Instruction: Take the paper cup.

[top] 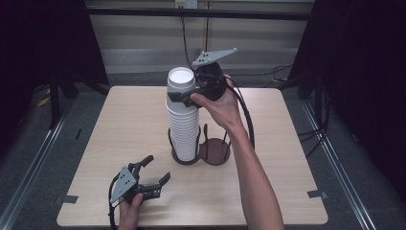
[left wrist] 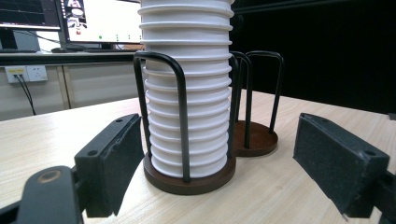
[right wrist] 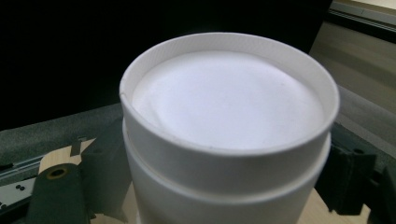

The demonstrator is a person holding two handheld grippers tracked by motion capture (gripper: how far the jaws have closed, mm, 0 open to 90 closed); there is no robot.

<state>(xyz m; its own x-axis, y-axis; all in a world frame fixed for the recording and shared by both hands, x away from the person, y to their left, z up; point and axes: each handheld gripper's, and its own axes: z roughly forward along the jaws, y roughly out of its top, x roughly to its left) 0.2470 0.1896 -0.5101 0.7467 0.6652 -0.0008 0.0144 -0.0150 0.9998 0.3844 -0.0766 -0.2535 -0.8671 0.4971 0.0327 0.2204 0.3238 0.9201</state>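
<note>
The top cup (right wrist: 224,98) is a thin white paper cup, upside down, capping the stack (top: 183,129) that stands in the wire holder (left wrist: 187,184) on the desk (top: 124,120). Expect it to be very light, easy to crush, and probably snug on the cup beneath it. Take it on the wall just under the flat bottom rim, where the paper is stiffest, and squeeze gently. Your right tool (top: 183,93) sits level at the top of the stack, with the cup between its jaws. The pads stand close on either side, but I cannot tell whether they already press. Your right hand (top: 218,103) reaches out from behind the tool with the forearm stretched across the desk. Your left tool (top: 158,167) rests low on the desk with its jaws wide apart and empty, and the stack stands straight ahead of it, well apart.
</note>
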